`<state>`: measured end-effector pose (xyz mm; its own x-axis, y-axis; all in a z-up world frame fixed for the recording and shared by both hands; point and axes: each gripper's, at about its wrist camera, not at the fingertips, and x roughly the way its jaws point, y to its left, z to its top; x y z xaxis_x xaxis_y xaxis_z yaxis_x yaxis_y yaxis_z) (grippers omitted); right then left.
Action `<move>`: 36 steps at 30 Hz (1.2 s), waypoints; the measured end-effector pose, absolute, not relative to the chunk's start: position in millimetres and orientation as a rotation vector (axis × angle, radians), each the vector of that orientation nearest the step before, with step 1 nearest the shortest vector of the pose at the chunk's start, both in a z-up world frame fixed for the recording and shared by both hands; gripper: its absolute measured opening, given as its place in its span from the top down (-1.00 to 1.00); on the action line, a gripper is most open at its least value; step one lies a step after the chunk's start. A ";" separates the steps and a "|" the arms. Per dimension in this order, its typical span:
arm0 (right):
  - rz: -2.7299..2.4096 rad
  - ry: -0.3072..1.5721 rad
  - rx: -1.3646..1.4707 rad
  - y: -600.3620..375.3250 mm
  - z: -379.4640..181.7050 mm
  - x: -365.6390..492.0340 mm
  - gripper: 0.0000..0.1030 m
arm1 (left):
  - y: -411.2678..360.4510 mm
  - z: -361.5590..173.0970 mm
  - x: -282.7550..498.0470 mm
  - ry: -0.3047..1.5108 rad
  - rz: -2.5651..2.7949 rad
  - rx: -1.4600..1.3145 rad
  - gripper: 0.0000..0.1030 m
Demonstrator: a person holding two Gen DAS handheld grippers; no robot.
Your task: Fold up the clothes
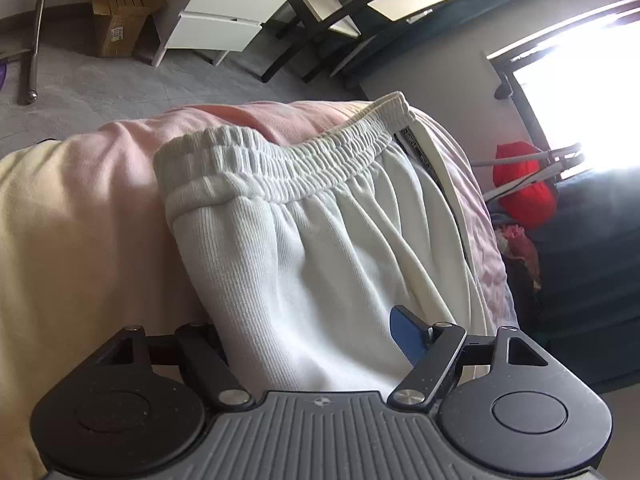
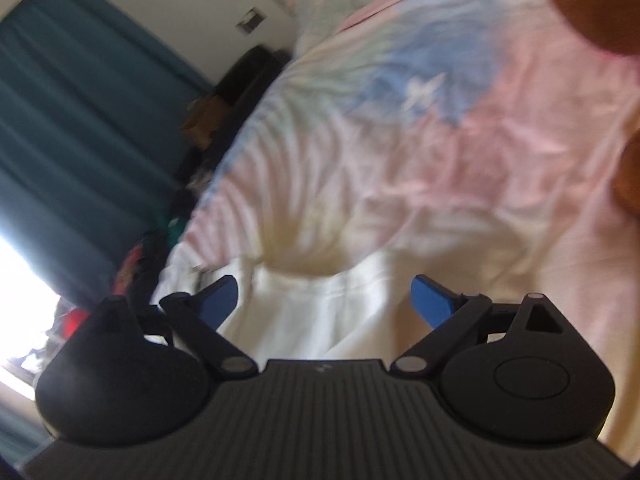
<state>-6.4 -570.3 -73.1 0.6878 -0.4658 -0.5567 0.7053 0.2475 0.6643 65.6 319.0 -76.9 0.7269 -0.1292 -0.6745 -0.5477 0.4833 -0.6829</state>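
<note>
The left hand-held gripper has its jaws wide around a fold of the white trousers; only one blue pad shows, the other is hidden under the cloth, so I cannot tell if they press it. The trousers lie on the bed, elastic waistband away from the gripper. The right hand-held gripper is open and empty, above white cloth on the pastel bed cover.

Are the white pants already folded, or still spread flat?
Folded lengthwise: the white pants show a doubled waistband and a rounded fold down one side. Their legs are out of view.
</note>
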 end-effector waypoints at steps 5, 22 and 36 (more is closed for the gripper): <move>-0.757 0.334 1.231 -583.6 -111.3 6.8 -0.83 | 316.5 -93.6 48.3 0.764 0.189 -1.172 -0.56; -0.694 0.311 0.951 -565.7 -79.6 55.3 0.78 | 326.1 -90.5 53.5 0.730 0.302 -1.080 0.30; -0.793 0.252 0.872 -590.6 -32.4 81.4 0.85 | 319.9 -1.1 75.3 0.483 0.234 -0.950 0.80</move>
<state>81.4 -590.6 -32.4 0.6940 -0.5169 -0.5012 0.7115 0.3856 0.5875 75.3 319.9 -1.1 0.8694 -0.0171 -0.4938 -0.3983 0.5671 -0.7209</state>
